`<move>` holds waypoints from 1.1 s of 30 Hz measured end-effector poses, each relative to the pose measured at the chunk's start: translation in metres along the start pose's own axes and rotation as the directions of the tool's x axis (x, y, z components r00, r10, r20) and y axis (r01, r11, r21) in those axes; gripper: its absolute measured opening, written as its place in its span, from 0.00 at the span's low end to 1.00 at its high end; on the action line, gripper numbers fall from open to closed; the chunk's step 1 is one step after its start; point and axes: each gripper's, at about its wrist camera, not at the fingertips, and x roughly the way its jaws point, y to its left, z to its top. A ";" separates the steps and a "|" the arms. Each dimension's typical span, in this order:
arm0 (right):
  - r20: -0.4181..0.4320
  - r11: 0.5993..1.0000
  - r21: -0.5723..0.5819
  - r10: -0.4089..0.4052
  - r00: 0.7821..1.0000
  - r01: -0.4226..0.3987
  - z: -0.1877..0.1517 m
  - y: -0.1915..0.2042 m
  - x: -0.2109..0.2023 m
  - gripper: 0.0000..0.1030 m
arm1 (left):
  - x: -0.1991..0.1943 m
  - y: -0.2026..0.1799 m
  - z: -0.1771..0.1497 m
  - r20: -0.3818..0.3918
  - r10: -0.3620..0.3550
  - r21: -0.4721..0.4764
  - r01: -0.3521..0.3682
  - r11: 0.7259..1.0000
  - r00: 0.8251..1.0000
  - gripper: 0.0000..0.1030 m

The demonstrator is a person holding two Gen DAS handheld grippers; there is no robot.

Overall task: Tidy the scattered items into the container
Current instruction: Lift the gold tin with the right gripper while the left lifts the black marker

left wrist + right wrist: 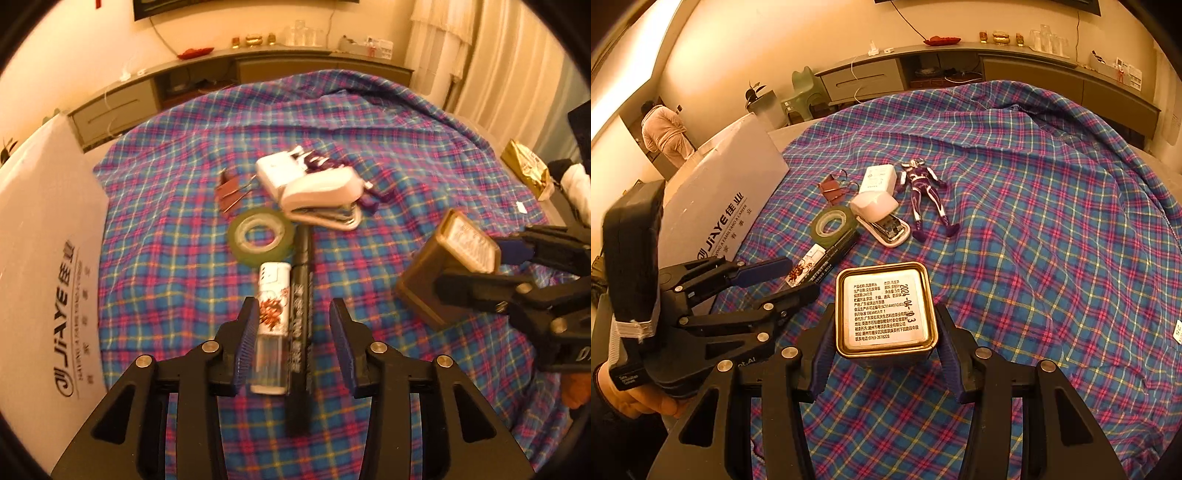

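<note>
My left gripper stands open low over the plaid cloth, and the right wrist view shows it from the side. Between its blue pads lie a white lighter with a red print and a black marker, side by side. The left pad is close beside the lighter; the right pad stands off the marker. My right gripper is shut on a gold square tin, held tilted with its labelled face toward the camera. The same tin is at the right in the left wrist view.
Beyond the lighter lie a green tape roll, a white stapler, a white charger, red binder clips and a purple figure. A white printed box borders the cloth on the left. A person stands far back.
</note>
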 end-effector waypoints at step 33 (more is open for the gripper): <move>0.017 1.000 -0.008 -0.006 1.000 0.006 -0.004 -0.006 -0.012 0.50 | 0.010 0.003 0.003 -0.015 -0.008 -0.019 0.007 1.000 1.000 0.13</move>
